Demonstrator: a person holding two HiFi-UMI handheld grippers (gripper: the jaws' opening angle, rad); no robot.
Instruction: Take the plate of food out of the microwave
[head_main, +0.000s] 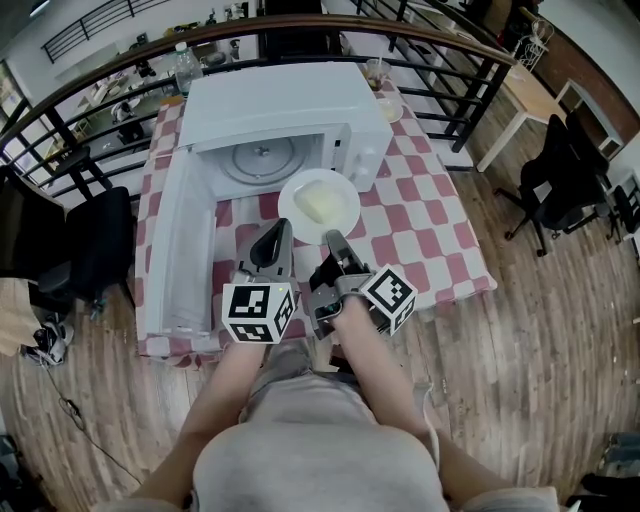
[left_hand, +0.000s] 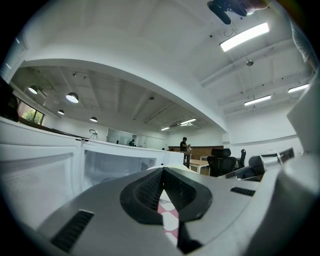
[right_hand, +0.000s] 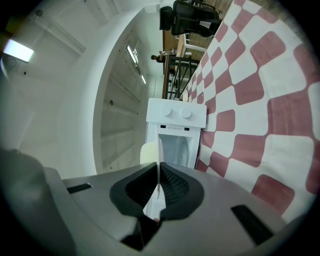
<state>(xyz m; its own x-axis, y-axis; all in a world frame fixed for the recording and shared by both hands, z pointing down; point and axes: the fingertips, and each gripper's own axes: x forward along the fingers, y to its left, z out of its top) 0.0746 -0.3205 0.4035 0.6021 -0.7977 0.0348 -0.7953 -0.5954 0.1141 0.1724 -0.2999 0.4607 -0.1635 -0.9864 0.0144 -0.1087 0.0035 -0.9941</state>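
The left gripper (head_main: 277, 230) is pinching its ribbed dark pads together on nothing. The right gripper (head_main: 333, 238) is clamping the rim of the round white plate (head_main: 290, 200), which is sitting outside over the red-and-white checked tablecloth (head_main: 430, 220), before the boxy white microwave (head_main: 280, 105) with its door hanging open. A dark metal railing (head_main: 420, 30) is curving behind.

The head view looks steeply down from high above the white box-shaped microwave (head_main: 285, 105) with its door swung open, and takes in the red-and-white checked tablecloth (head_main: 430, 215) in front of it. The left gripper view sits low and upright, near the microwave's front, facing into the cavity. The right gripper view, rolled onto its side, faces that same front from near the tablecloth. All three views share the microwave and tablecloth.
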